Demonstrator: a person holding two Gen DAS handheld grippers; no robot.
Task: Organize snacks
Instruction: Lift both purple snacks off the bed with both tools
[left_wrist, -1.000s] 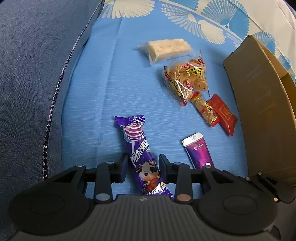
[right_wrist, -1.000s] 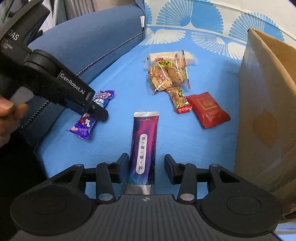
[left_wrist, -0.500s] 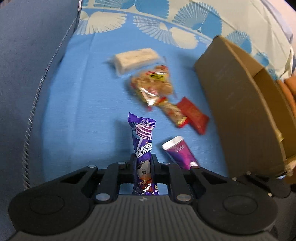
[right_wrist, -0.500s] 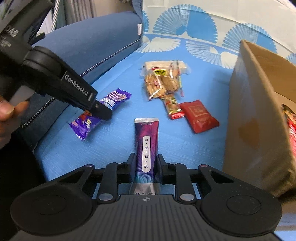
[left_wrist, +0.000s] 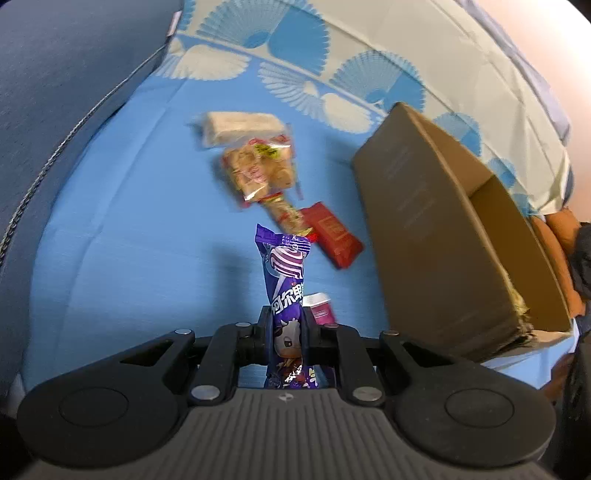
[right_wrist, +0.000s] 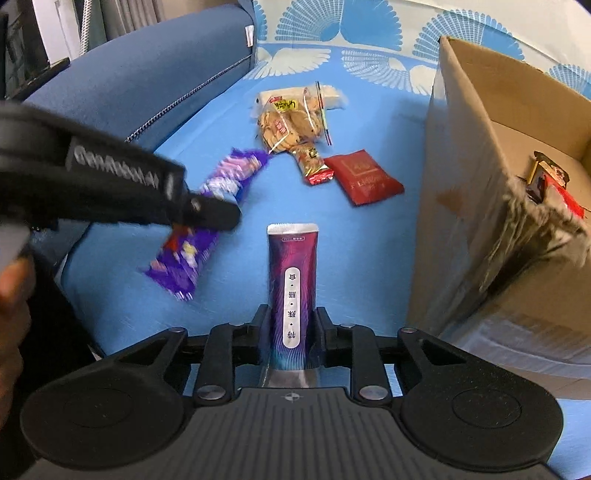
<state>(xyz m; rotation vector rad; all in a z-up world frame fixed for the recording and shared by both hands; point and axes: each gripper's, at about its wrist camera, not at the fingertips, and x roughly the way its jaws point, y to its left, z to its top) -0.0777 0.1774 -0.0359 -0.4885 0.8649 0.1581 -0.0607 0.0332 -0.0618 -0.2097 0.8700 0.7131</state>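
Left wrist: left tool (left_wrist: 287, 334) grips purple candy (left_wrist: 286, 295) | right tool (right_wrist: 291, 330) clamps magenta sachet (right_wrist: 292, 291) | box (right_wrist: 495, 192) alongside

The left tongs (left_wrist: 287, 328) sit at the lower centre of the left wrist view, their two black fingers (left_wrist: 264, 325) drawn close together and pressed flat against a purple candy wrapper (left_wrist: 285, 295) that stands up between them. From the right wrist view the same left tongs reach in from the left edge toward mid-frame, blurred, with part of the left hand (right_wrist: 11, 291) at the lower left edge. The right tongs (right_wrist: 291, 328) sit at the lower centre of their own view, fingers (right_wrist: 322, 325) closed in on both sides of a magenta sachet (right_wrist: 292, 284).
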